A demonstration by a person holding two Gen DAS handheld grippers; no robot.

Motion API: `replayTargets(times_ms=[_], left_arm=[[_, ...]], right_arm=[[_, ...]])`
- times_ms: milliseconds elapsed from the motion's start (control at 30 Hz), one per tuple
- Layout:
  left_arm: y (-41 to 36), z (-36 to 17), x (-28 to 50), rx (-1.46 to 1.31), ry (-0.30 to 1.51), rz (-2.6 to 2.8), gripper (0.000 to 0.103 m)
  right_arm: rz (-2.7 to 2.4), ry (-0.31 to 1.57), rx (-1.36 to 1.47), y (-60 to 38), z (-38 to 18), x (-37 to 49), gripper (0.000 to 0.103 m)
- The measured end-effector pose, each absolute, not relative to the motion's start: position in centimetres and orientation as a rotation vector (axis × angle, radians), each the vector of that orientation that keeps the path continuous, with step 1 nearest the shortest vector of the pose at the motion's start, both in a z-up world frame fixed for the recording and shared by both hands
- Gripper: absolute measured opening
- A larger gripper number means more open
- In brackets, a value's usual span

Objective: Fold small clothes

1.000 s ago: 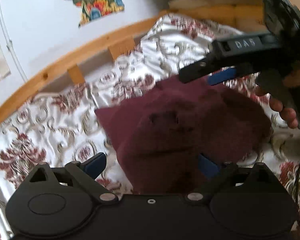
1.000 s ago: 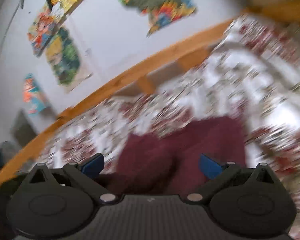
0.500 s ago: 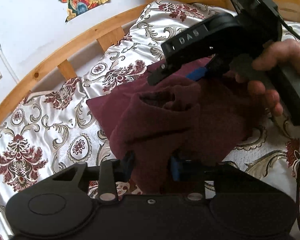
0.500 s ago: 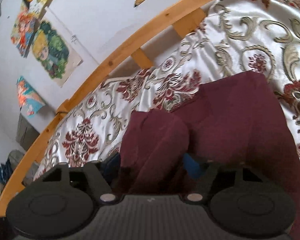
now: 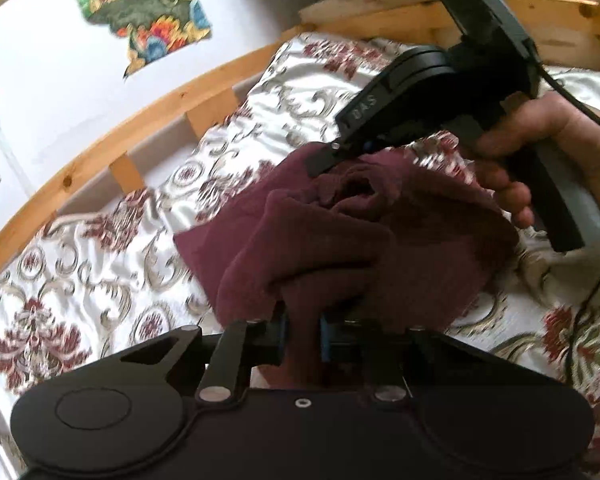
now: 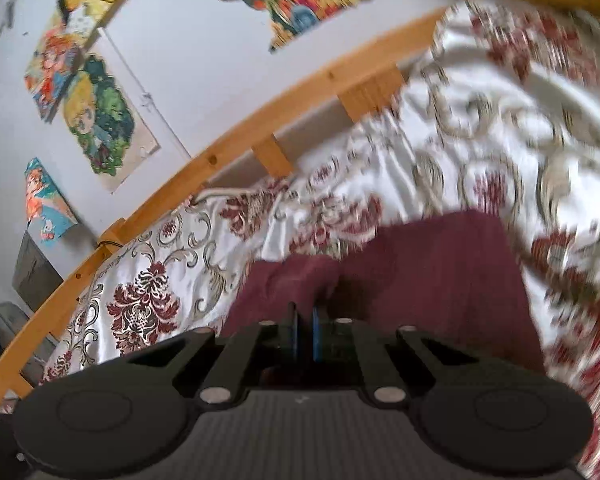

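Observation:
A small maroon garment (image 5: 420, 248) lies bunched on the patterned bedspread (image 5: 80, 272). In the left wrist view my left gripper (image 5: 302, 328) has a fold of the near edge between its blue pads, and its jaws are closing onto it. My right gripper (image 5: 320, 160), held by a hand (image 5: 548, 140), comes in from the right and pinches the garment's far edge. In the right wrist view the right gripper (image 6: 304, 320) is shut, with the maroon garment (image 6: 440, 272) rising to its tips. The right part of that view is blurred.
A curved wooden bed rail (image 5: 140, 120) runs behind the bedspread (image 6: 480, 140), with a white wall and colourful posters (image 6: 100, 120) above it. A black cable (image 5: 580, 288) hangs at the right of the left wrist view.
Both grippers went from wide open to closed on the maroon garment. The cloth is now gathered and raised between them, and the right gripper has shifted a little.

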State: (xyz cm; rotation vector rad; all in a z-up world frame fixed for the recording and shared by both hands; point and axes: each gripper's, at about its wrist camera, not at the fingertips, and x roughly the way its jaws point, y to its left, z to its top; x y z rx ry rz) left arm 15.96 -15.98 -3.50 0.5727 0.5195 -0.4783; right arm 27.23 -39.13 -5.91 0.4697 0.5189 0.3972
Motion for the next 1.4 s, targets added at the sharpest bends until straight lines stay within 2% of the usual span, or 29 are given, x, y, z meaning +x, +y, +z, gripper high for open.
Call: replayTargets(times_ms=[300,700,1000,1400], left_arm=[[-19.4,-3.6,15.5,0.648,0.461,-0.576,0.015],[-20.4,-4.4,15.6,0.639,0.478,-0.618,0.015],[-19.7,-5.5,15.2,0.605,0.502,-0.604,0.018],[-19.9,-5.7,15.1,0.616,0.508,-0.59,0.02]], right_arm=[[0.319,0.452,0.358,-41.9,-3.4,26.2,0.008],[0.246,0.479,0.319,-43.5,-4.8,25.4,0.008],[0.23,0.584,0.339,-43.8,-7.3,25.4,0.008],[0.217,0.584,0.334,-43.4,-7.8,25.2,0.008]])
